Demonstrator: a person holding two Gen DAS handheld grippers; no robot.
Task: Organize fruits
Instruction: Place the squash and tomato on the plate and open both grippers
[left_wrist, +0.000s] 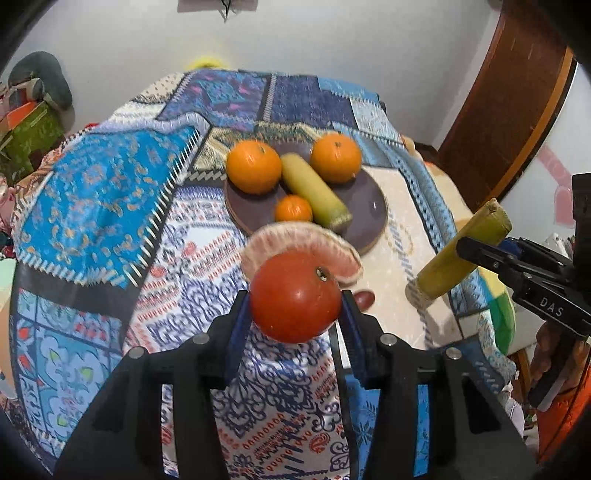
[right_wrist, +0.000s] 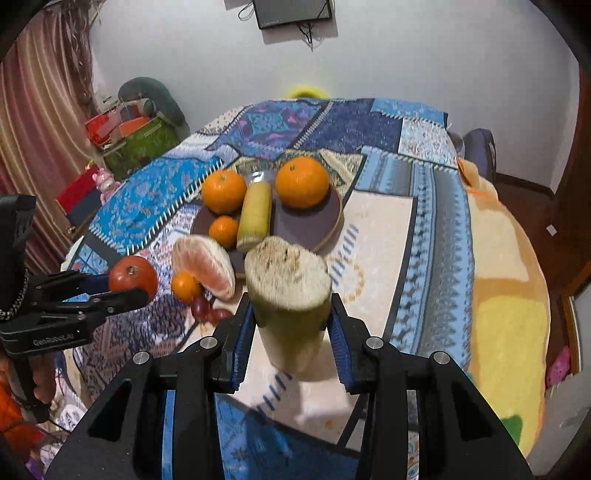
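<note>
The left gripper (left_wrist: 295, 295) is clamped on a red tomato (left_wrist: 295, 295), stem scar tipped up and to the right, and that tomato hides the near edge of the pomelo wedge (left_wrist: 301, 243) lying just behind it on the patterned cloth (left_wrist: 110, 192). A small dark red fruit (left_wrist: 364, 300) peeks out past the right finger; hard to say what it is from here. The right wrist view sorts that out: red grapes (right_wrist: 207, 310) and a little orange (right_wrist: 184, 285) sit tucked beside the wedge.

Over on the right, the right gripper (right_wrist: 291, 317) grips a sugarcane piece (right_wrist: 288, 291), held in the air above the cloth. Its long axis runs almost straight at the right camera, cut end blurred; from the left view it slants, upper end toward the door side.

On the dark plate (left_wrist: 365, 206): two large oranges (left_wrist: 253, 166), a small one and another cane piece (left_wrist: 316, 192) pointing diagonally toward the near rim.
</note>
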